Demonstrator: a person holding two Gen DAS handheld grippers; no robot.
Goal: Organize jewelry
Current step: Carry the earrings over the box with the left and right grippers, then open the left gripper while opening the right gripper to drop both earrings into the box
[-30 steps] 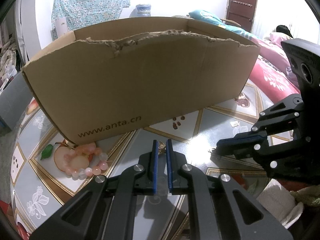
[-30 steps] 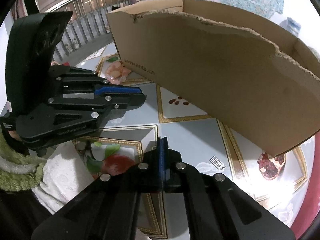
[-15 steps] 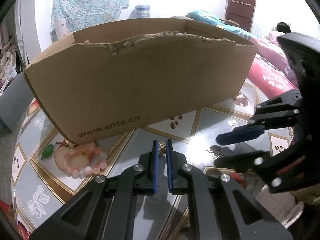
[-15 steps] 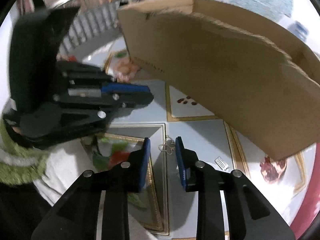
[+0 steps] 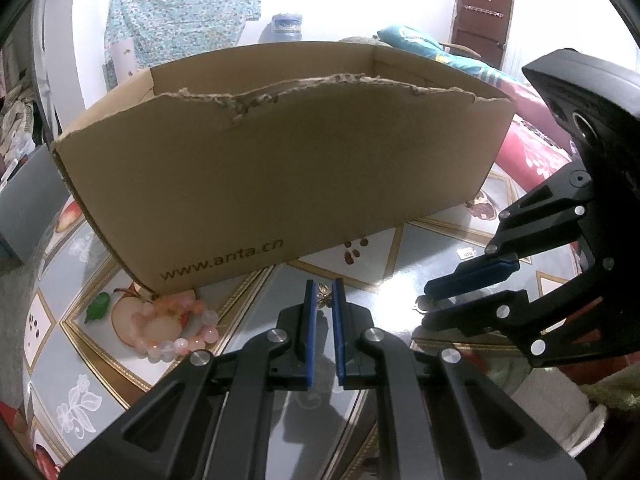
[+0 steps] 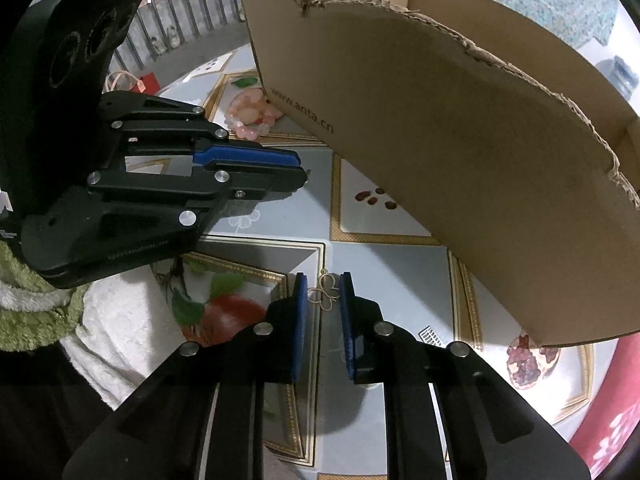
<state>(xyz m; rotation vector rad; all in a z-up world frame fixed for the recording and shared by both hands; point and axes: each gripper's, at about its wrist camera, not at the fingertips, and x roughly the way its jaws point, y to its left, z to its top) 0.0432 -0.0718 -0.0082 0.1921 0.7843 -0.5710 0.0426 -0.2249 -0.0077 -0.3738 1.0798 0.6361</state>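
Observation:
My left gripper (image 5: 324, 292) is shut on a small gold charm (image 5: 325, 298) pinched at its tips, just above the table. It also shows in the right wrist view as the left gripper (image 6: 302, 170), at the left. My right gripper (image 6: 323, 280) points steeply down. Its jaws are closing around a gold butterfly-shaped wire piece (image 6: 326, 293) that lies on the table between the pads, with a sliver of gap still showing. In the left wrist view the right gripper (image 5: 428, 302) reaches in from the right. A pink bead bracelet (image 5: 176, 328) lies by the box corner.
A torn brown cardboard box (image 5: 280, 160) stands open-topped just behind both grippers. The table (image 5: 432, 248) has a glossy fruit-patterned cover. A small barcode tag (image 6: 431, 336) lies near the box. A green and white fuzzy sleeve (image 6: 32, 300) is at the left.
The right gripper, shut a second ago, opened over the butterfly piece and has since narrowed around it, shifting and rolling a little. The left gripper and its charm have not moved.

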